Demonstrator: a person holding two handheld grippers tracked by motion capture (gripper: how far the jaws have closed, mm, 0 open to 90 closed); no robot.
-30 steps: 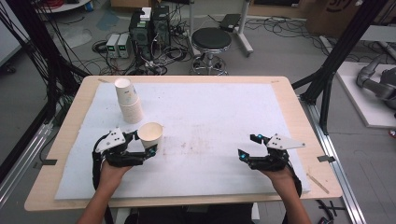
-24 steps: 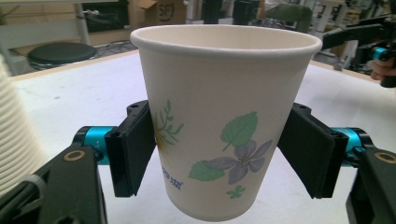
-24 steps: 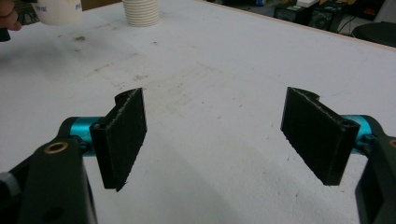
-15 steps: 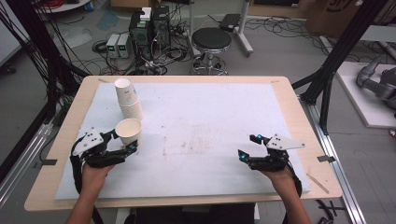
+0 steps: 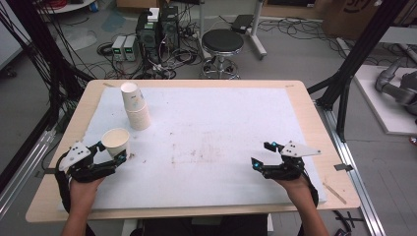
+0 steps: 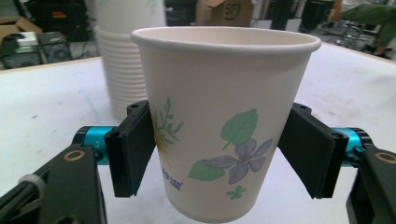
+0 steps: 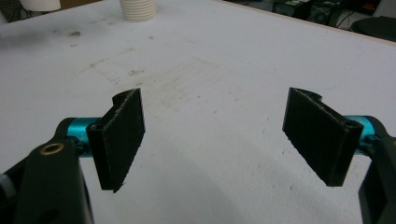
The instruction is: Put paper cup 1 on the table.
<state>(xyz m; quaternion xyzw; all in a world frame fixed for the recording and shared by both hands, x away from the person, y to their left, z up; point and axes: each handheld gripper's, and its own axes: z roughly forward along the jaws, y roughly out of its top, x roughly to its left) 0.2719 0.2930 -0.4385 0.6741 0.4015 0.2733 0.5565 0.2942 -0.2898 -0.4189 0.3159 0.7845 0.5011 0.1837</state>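
An upright paper cup (image 5: 116, 141) with a leaf and flower print sits between the jaws of my left gripper (image 5: 110, 152), near the table's left front. In the left gripper view the black pads (image 6: 133, 147) press on both sides of the cup (image 6: 224, 116), so the left gripper (image 6: 224, 156) is shut on it. Just behind it stands a tall stack of paper cups (image 5: 135, 106), also seen in the left gripper view (image 6: 122, 70). My right gripper (image 5: 262, 155) rests at the right front, jaws wide apart over bare sheet (image 7: 215, 135).
A white sheet (image 5: 211, 118) covers the wooden table (image 5: 314, 118). The stack of cups (image 7: 137, 9) lies far off in the right gripper view. Beyond the table are a stool (image 5: 222, 43), electronics boxes (image 5: 157, 29) and cables on the floor.
My left gripper has carried the cup leftward, away from the stack, toward the table's left edge. The right gripper has stayed still and open.
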